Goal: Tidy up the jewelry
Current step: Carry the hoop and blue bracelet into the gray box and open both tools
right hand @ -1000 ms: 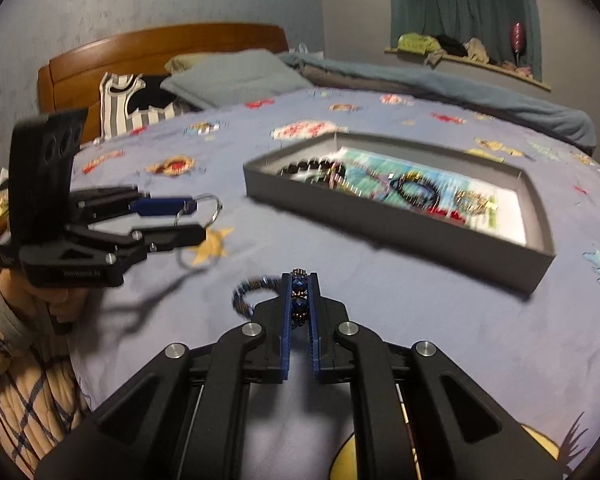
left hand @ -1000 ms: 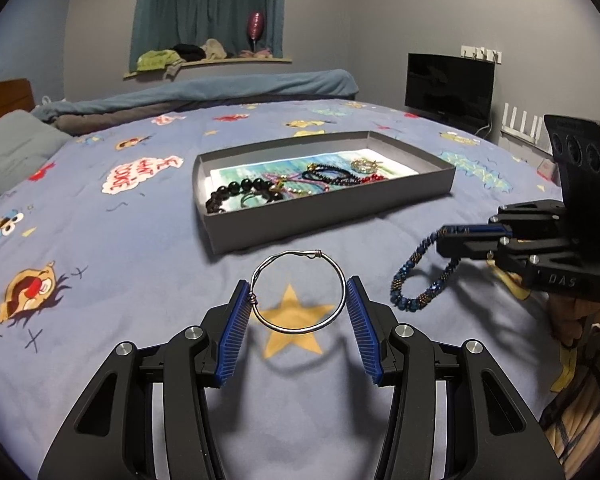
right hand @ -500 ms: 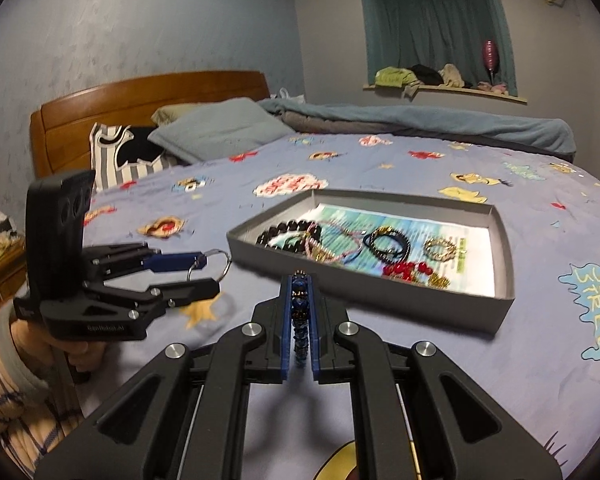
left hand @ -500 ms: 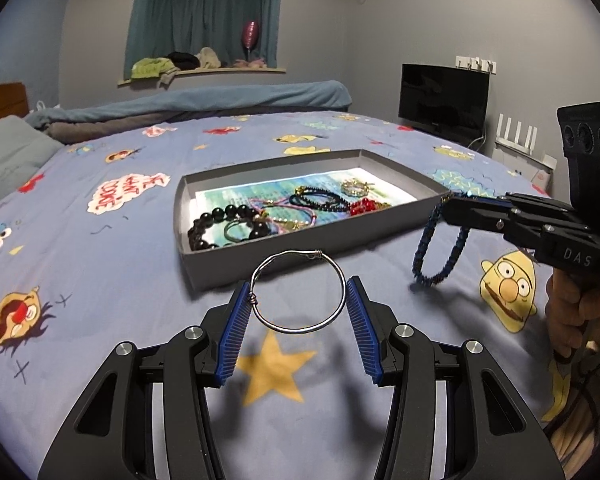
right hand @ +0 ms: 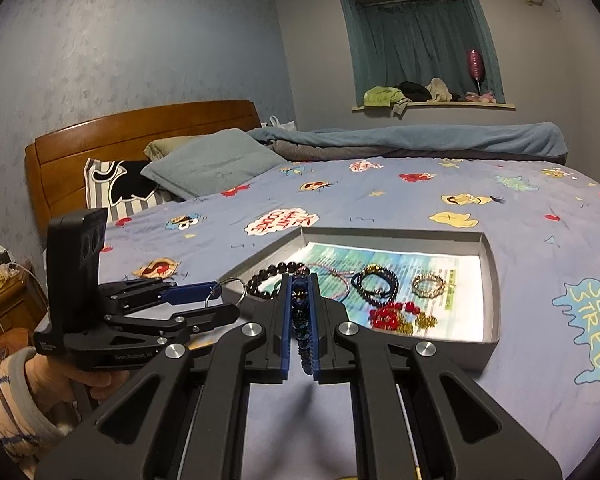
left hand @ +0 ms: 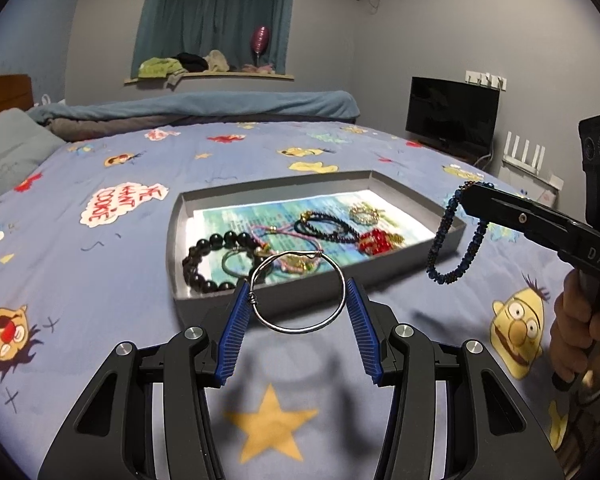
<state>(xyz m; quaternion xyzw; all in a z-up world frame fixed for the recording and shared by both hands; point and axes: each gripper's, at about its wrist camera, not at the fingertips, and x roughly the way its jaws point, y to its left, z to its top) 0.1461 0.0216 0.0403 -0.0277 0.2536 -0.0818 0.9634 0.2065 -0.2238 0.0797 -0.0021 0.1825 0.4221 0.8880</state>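
The left gripper (left hand: 298, 312) squeezes a stiff, light wire bangle (left hand: 299, 293) by its sides. The right gripper (right hand: 300, 322) pinches a floppy blue bead bracelet (left hand: 456, 236), which dangles near the tray (left hand: 220, 304).

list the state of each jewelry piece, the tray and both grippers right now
left gripper: closed on the wire bangle, held clear of the bed
wire bangle: gripped on both sides
right gripper: shut on the blue beaded bracelet
blue beaded bracelet: dangling in the air
grey tray: open, on the bed, holding several pieces
black bead bracelet: lying in the tray
red bead piece: lying in the tray
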